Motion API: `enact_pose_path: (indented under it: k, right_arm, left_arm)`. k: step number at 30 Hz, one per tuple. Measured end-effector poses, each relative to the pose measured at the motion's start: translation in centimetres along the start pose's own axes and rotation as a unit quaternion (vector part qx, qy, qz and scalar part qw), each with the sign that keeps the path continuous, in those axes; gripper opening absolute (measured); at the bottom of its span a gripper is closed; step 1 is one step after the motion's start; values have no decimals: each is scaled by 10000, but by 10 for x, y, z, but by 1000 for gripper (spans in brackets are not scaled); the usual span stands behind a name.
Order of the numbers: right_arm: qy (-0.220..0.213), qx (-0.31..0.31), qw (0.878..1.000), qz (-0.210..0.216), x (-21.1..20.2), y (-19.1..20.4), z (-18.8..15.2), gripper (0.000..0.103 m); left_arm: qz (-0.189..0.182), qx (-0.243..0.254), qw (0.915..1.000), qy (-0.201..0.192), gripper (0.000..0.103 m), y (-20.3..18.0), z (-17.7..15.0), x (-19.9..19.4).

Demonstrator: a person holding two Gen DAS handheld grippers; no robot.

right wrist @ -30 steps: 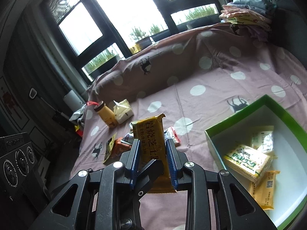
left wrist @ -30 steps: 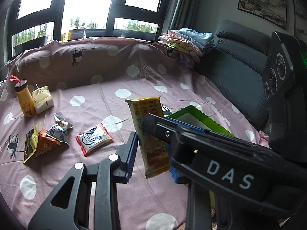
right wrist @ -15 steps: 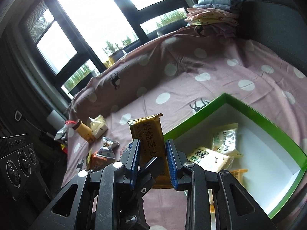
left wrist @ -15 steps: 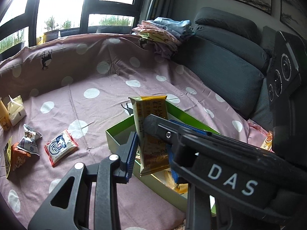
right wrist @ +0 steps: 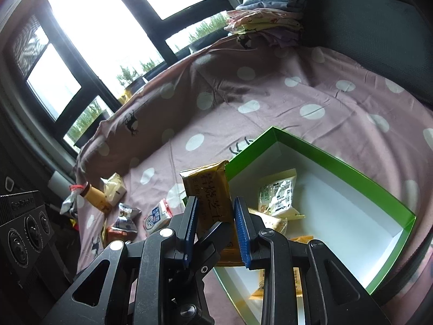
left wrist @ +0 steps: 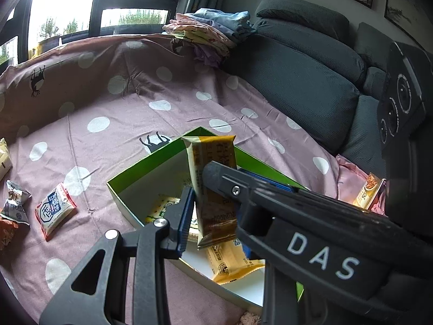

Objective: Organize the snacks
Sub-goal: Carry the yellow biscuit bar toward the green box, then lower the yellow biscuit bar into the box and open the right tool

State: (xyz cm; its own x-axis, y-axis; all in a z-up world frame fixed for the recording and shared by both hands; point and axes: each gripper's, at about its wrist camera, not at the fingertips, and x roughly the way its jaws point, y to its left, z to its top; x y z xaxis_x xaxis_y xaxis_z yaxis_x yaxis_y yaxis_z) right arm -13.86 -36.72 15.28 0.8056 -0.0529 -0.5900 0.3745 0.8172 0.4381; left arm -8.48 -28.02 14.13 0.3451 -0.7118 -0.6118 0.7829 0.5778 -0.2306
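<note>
Jaws of the right gripper [right wrist: 215, 227] are pinching the yellow packet [right wrist: 209, 192], which is now hanging over the green box [right wrist: 322, 154] instead of the bedspread [left wrist: 108, 140], so the drop looks next. Left gripper [left wrist: 211, 208] is standing open alongside.

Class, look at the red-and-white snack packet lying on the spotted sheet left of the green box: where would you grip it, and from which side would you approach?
Grip the red-and-white snack packet across its narrower width, on the puffed middle, coming straight down from above. It lies flat on the spotted sheet with bare cloth on both long edges, so fingers can straddle it. The right gripper holds a yellow packet, so I would use the left.
</note>
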Motion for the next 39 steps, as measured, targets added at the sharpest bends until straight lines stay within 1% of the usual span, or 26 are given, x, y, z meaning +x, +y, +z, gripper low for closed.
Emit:
enact_pose_path:
  k: [12,22,26,39]
  right_arm:
    - [156,192,9990,-374,6,-20,0,31]
    - [423,384,9958,-718,21,-36,0,31]
    - [552,449,9941,-815,28,-43,-1,31]
    - [836,578,9895,-1026,41,-58,-4,31]
  left_arm:
    - [-336,-38,9987,375,29,-5,-1,27]
    - [-574,-130,9945,869,29,-4,-6,52]
    - [-564,-138,9930,1030,29,-5,-8,60]
    - [-738,-232,9867,1428,29,-2,-13,83]
